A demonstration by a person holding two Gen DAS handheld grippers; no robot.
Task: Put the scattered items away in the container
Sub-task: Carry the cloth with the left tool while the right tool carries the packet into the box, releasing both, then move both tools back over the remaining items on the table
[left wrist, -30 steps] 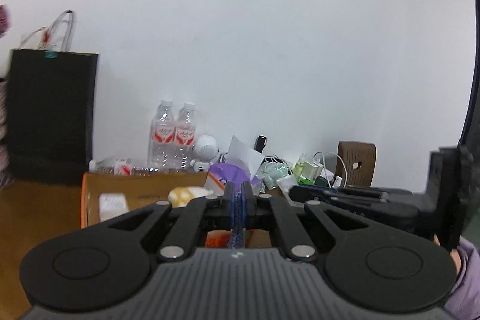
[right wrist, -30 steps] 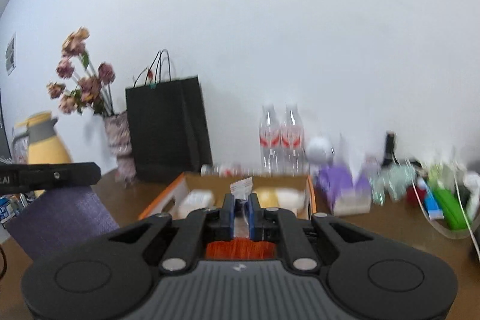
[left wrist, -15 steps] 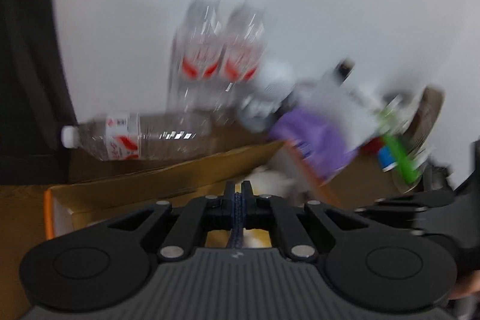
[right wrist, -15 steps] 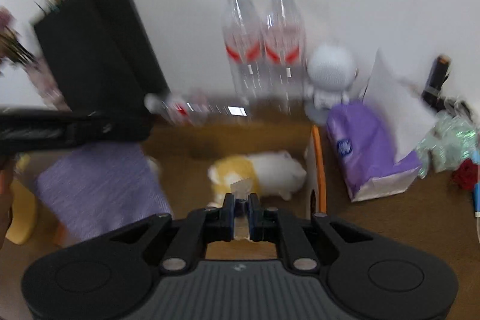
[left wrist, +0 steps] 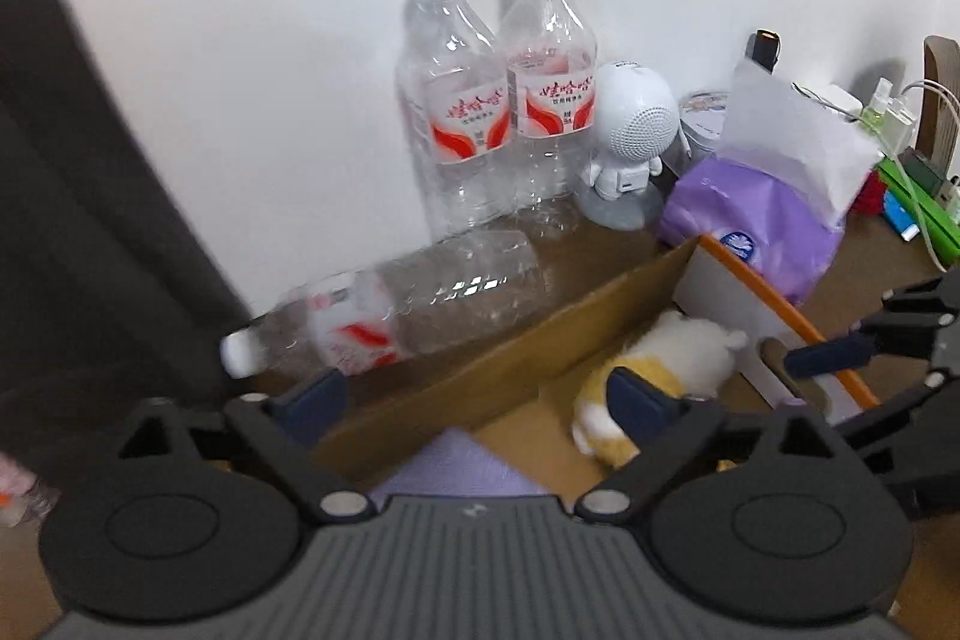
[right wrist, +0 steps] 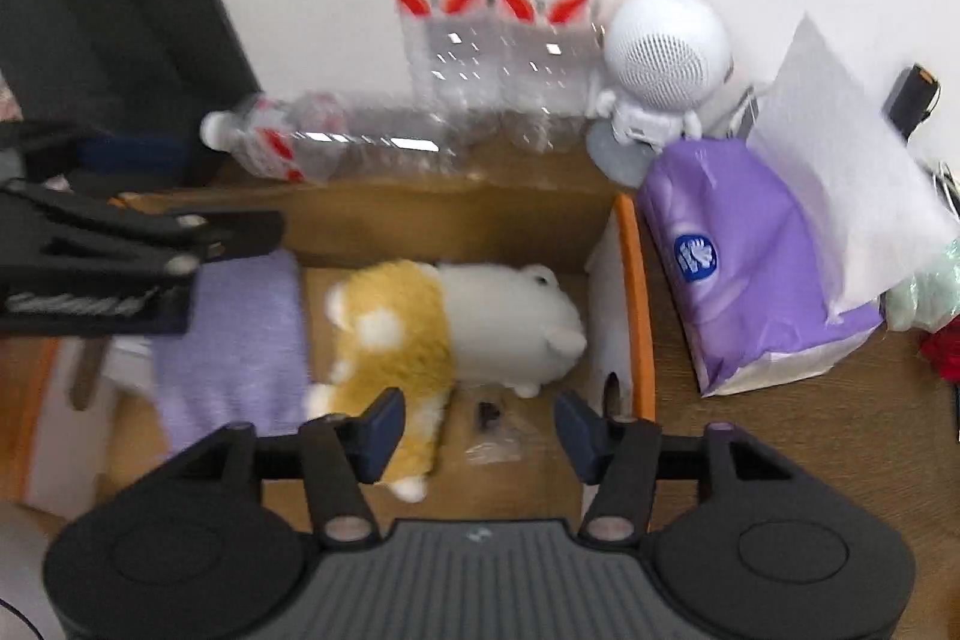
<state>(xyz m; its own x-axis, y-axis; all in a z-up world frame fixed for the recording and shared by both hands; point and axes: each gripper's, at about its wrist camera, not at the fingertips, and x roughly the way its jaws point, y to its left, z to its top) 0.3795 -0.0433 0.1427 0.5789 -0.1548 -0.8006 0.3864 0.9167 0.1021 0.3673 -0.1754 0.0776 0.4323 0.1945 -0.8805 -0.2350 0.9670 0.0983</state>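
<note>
A cardboard box (right wrist: 456, 226) with an orange rim holds a yellow and white plush toy (right wrist: 456, 322), a purple cloth (right wrist: 240, 340) and a small clear bag (right wrist: 495, 436). My right gripper (right wrist: 477, 427) is open and empty just above the clear bag. My left gripper (left wrist: 474, 400) is open and empty above the purple cloth (left wrist: 462, 466) at the box's back wall (left wrist: 510, 358). The plush toy (left wrist: 660, 370) lies by its right finger. The left gripper also shows in the right wrist view (right wrist: 138, 250) over the cloth.
Behind the box lies one empty water bottle (left wrist: 396, 310), with two upright bottles (left wrist: 498, 111) at the wall. A white robot speaker (right wrist: 660, 57), a purple tissue pack (right wrist: 762, 268), a black bag (left wrist: 90, 196) and cables (left wrist: 900, 129) surround the box.
Both grippers moved forward and down over the box and opened. The left let go of the purple cloth and the right let go of the small clear bag; both now lie in the box.
</note>
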